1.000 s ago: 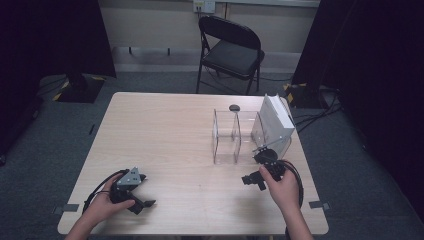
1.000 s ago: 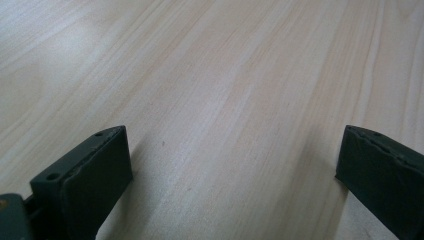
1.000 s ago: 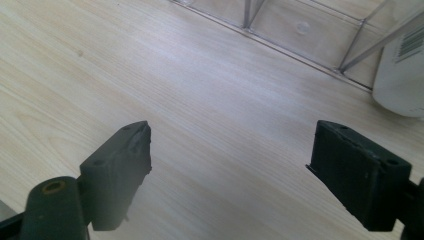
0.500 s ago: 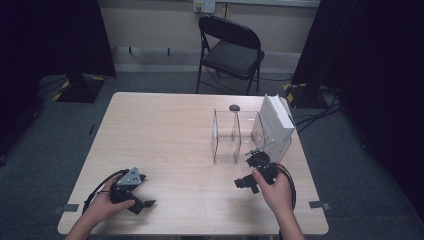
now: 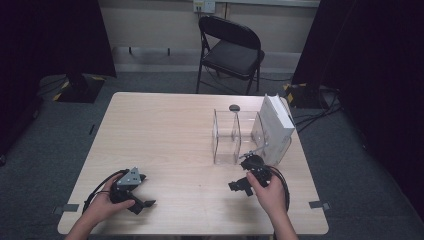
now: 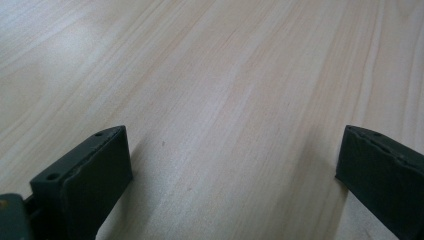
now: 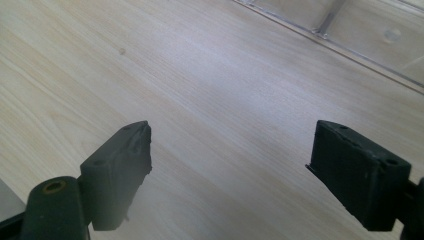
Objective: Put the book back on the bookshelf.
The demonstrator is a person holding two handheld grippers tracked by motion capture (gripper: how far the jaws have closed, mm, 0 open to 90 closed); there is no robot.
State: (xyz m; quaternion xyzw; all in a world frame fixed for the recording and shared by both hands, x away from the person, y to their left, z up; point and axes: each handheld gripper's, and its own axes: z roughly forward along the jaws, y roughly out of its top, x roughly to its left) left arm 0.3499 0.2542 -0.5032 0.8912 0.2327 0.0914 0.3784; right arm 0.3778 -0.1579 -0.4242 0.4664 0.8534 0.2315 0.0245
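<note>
- Dim room with dark curtains either side, grey carpet, folding chair (image 5: 231, 50) pushed back beyond a pale wooden worktop (image 5: 165, 135), leaving the near edge free for the person.
- Clear box (image 5: 235, 136) standing upright toward the far right of the worktop, seemingly split into compartments, within easy reach of the right hand; looks empty, though glare makes that hard to confirm.
- White box (image 5: 277, 127) touching the clear box on its right side, tilted as if propped against it.
- Small dark round thing (image 5: 234, 107) just behind the clear box, too small to identify.
- Right gripper (image 5: 241, 186) held low over the worktop just in front of the clear box, jaws spread wide with nothing between them, probably readied for a reach toward the box; in the right gripper view, bare wood between the jaws and the clear box's bottom edge (image 7: 340, 35) at the top.
- Left gripper (image 5: 142, 204) held at the near left corner, well apart from both boxes, likely parked out of the way; jaws wide apart and empty, bare wood grain (image 6: 225, 100) between them in the left gripper view.
- Cable (image 5: 97, 187) looping behind the left gripper along the worktop.
</note>
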